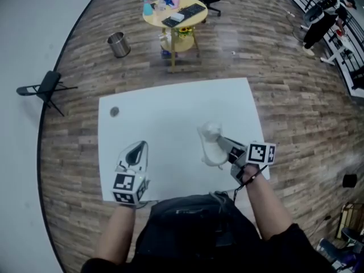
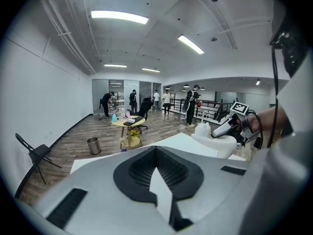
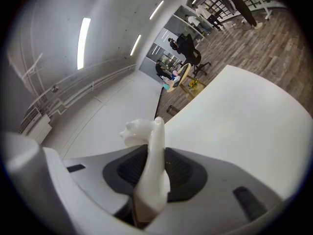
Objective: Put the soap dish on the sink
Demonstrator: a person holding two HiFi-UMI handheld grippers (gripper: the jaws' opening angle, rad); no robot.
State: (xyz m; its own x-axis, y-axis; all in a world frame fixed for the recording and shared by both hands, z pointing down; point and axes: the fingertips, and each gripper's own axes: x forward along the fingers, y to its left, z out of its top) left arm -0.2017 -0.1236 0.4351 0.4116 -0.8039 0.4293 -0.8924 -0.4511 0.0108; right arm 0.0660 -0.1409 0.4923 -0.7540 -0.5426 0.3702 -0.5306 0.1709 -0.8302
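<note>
Closest in: person's dark-clothed torso and forearms at the bottom of the head view, w/ one grey two-jaw tool per hand.

Right gripper (image 3: 152, 156) is partway closed, clamped on the thin wall of the white glossy soap dish w/ a lumpy moulded end (image 3: 146, 131). Its black ribbed pads (image 3: 183, 173) press both faces. The dish sits over the right-front part of the white rectangular tabletop (image 1: 170, 101). Can't tell if it's lifted or touching.

Left gripper (image 1: 140, 149) has its jaws a little apart w/ nothing btwn them, only tabletop showing thru the gap. It's well apart from the dish. No sink shows in any view.

Handling (my read):
- Prob. ceramic or hard plastic, so stiff, and light enough for one gripper.
- Gloss means slippery, and it's likely to chip if dropped or knocked.
- The rim wall is a fair place to pinch, but the grip is at one edge, so the rest hangs off the pads and could swivel.
- A firm hold nearer mid-wall would be safer, then set it down flat and gently.

Writing: none readable on the dish. The black-and-white square markers on the gripper cubes (image 1: 261, 152) are patterns, not text. Stuff on the round yellow table in the bkgd (image 1: 170, 20) is too small to read.
</note>
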